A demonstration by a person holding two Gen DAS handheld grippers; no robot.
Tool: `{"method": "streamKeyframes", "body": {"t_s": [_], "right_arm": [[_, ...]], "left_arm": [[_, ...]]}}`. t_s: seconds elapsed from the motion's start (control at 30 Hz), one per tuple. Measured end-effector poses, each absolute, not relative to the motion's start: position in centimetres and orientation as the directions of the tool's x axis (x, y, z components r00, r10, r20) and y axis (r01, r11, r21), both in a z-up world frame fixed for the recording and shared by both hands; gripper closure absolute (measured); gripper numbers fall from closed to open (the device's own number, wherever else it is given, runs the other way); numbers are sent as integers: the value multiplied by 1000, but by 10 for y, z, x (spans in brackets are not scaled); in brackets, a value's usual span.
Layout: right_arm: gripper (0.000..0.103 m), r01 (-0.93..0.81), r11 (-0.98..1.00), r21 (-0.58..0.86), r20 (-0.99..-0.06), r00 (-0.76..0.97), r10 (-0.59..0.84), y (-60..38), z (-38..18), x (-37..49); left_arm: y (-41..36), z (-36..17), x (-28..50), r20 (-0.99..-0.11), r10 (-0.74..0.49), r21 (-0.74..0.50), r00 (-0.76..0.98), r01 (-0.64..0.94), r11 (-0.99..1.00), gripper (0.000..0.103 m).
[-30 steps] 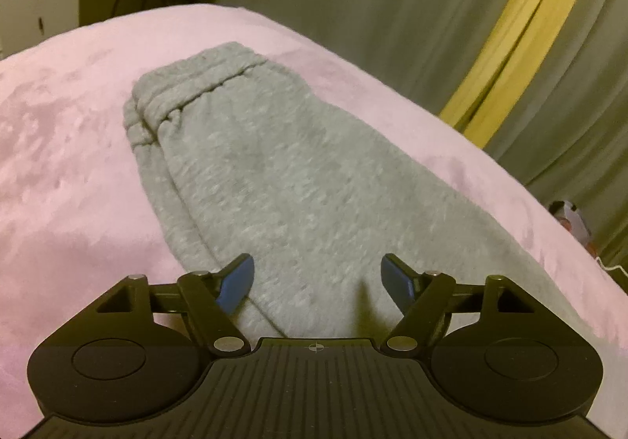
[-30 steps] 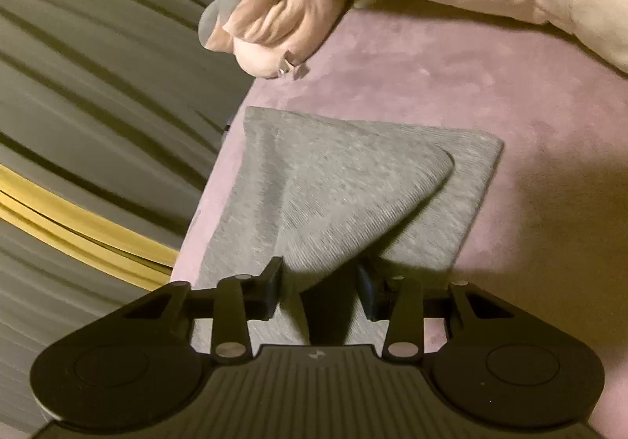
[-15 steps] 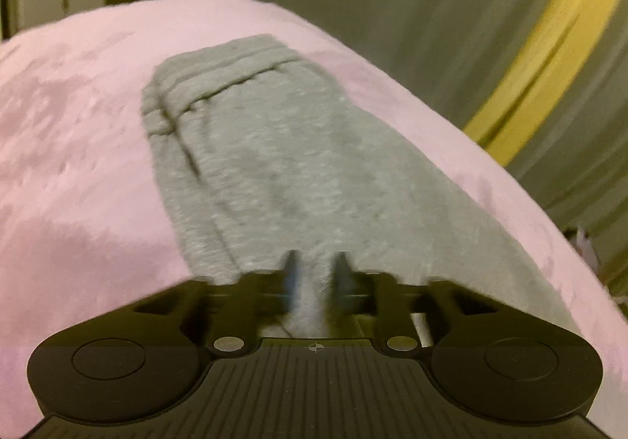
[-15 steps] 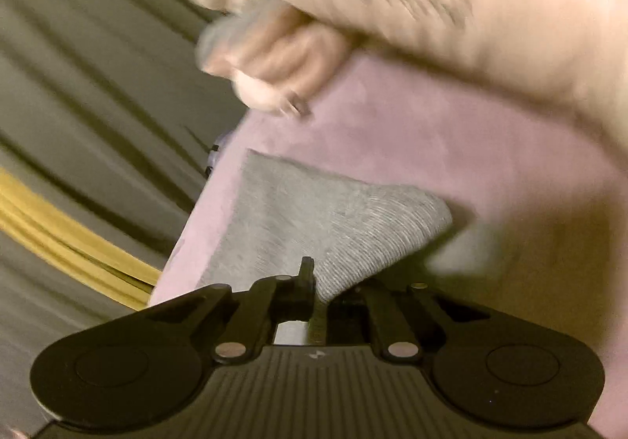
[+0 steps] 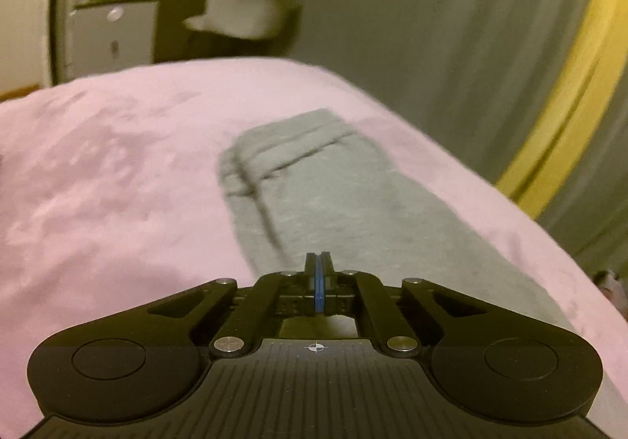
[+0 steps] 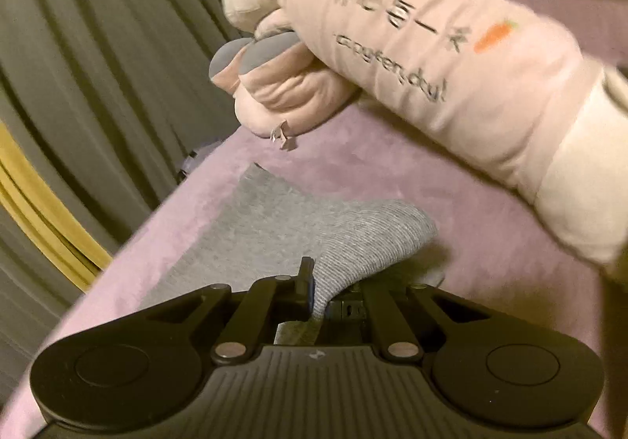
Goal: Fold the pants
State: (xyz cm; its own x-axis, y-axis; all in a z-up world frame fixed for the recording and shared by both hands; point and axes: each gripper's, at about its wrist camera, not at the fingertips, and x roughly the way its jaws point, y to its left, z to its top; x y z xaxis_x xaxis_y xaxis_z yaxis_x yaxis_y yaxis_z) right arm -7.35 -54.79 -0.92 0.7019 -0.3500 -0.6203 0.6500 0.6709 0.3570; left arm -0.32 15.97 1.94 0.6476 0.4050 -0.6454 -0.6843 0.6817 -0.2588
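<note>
The grey pants (image 5: 353,211) are lying on the pink bed (image 5: 117,183). The left gripper (image 5: 318,262) is sitting fully closed over them, pads meeting, nothing visibly pinched. The right gripper (image 6: 314,282) is pinching their ribbed cuff (image 6: 365,238), below the plush toy (image 6: 412,58).

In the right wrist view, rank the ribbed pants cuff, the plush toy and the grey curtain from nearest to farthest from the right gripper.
1. Ribbed pants cuff: pinched in the right gripper, lifted off the pink blanket.
2. Plush toy: lying across the blanket beyond the cuff, upper right.
3. Grey curtain: past the bed's edge, upper left.
</note>
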Motion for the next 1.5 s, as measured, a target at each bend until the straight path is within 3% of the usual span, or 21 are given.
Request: {"method": "streamKeyframes", "body": {"t_s": [0.13,0.17,0.2,0.27,0.3,0.37,0.4,0.5,0.6,0.67,0.8,0.93,1.03,1.2,1.4,1.5], "right_arm": [[81,757,626,191,-707,548,-447,-554,-13,-63],[74,778,600,186,-698,535,-477,-556,-9,-70],[60,794,579,187,-686,527,-501,-558,-4,-76],[45,792,579,195,-649,547,-529,-556,10,-85],[43,783,592,192,-621,564,-544,-551,19,-87],[36,759,624,186,-582,597,-552,-539,31,-87],[26,742,642,195,-569,618,-542,-532,36,-85],[20,662,707,248,-564,692,-450,-507,39,-70],[17,577,750,324,-585,745,-320,-478,28,-50],[17,524,763,378,-604,764,-225,-460,18,-35],[15,475,767,432,-689,722,-59,-434,-5,-5],[12,475,806,353,-749,660,-60,-421,-9,16],[12,478,821,313,-772,632,-74,-417,-9,23],[12,496,814,303,-773,628,-94,-421,-8,18],[11,539,788,296,-802,589,-102,-424,-12,14],[11,547,789,279,-819,565,-103,-424,-15,17]], "left_arm": [[173,15,-7,-671,375,-323,640,-708,629,95],[174,17,-8,-660,384,-328,646,-707,627,87],[175,19,-8,-650,399,-320,647,-709,629,81],[173,23,-4,-628,428,-289,650,-705,647,62],[172,24,0,-618,442,-269,651,-703,658,58],[172,25,9,-617,446,-241,649,-695,677,16],[173,22,15,-618,445,-240,648,-694,679,11],[183,7,36,-675,422,-221,606,-711,668,12],[196,-6,44,-714,389,-244,582,-728,641,20],[208,-14,43,-719,383,-269,581,-740,616,40],[228,-27,33,-710,327,-392,624,-735,553,57],[228,-26,31,-689,338,-398,641,-725,562,78],[223,-20,27,-658,377,-396,652,-725,563,87],[212,-1,12,-563,441,-411,699,-699,585,88],[217,-7,23,-611,468,-347,638,-748,566,88],[206,4,11,-531,481,-378,698,-702,603,88]]}}
